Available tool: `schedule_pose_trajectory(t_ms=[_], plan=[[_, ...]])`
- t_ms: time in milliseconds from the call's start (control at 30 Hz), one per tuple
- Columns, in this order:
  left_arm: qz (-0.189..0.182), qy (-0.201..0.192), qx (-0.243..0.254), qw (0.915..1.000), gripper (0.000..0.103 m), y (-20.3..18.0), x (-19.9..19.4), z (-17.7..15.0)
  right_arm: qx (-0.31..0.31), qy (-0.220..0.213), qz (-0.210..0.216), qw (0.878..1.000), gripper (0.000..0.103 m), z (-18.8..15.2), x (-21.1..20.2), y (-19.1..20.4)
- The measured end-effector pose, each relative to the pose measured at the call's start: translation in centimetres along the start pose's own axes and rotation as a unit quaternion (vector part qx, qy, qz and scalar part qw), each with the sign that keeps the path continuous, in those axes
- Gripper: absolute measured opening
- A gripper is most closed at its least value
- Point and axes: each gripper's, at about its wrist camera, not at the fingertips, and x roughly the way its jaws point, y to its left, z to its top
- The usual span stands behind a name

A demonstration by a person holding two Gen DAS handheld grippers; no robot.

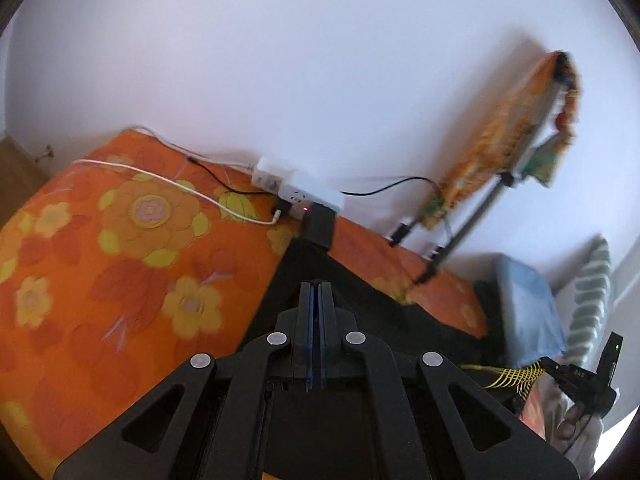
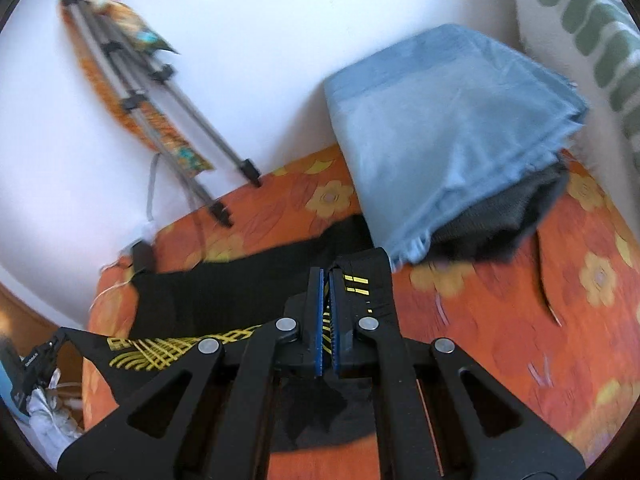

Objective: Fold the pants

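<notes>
The black pants (image 1: 316,264) with yellow markings lie stretched over the orange flowered bed (image 1: 120,240). My left gripper (image 1: 317,286) is shut on one edge of the pants, and the black cloth runs forward from its fingers. My right gripper (image 2: 328,274) is shut on another edge of the pants (image 2: 240,284), near the yellow stripes (image 2: 356,284). The cloth spans between the two grippers. The right gripper's body shows at the right edge of the left wrist view (image 1: 584,380).
A white power strip (image 1: 296,190) with cables lies by the wall. A tripod (image 2: 160,92) leans on the wall. A folded blue cloth stack (image 2: 452,128) and a green-patterned pillow (image 2: 584,16) sit at the bed's right end. The bed's left edge drops to a wood floor.
</notes>
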Motion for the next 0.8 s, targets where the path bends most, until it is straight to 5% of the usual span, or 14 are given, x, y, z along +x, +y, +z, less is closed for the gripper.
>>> schedule_pose_trajectory(t_ms=[300,667,800], plan=[[0.048,0.032,0.017,0.9982,0.001,-1.1,10.7,2.5,0.011,0.022,-0.035,0.999,0.003,3.0,9.1,-0.1],[0.101,0.019,0.057,0.9931,0.001,-3.2,14.8,4.6,0.038,0.039,-0.052,0.997,0.004,3.4,10.7,-2.0],[0.099,0.013,0.076,0.9921,0.017,-4.1,13.9,5.4,0.038,0.039,-0.025,0.998,0.023,3.8,9.2,-2.2]])
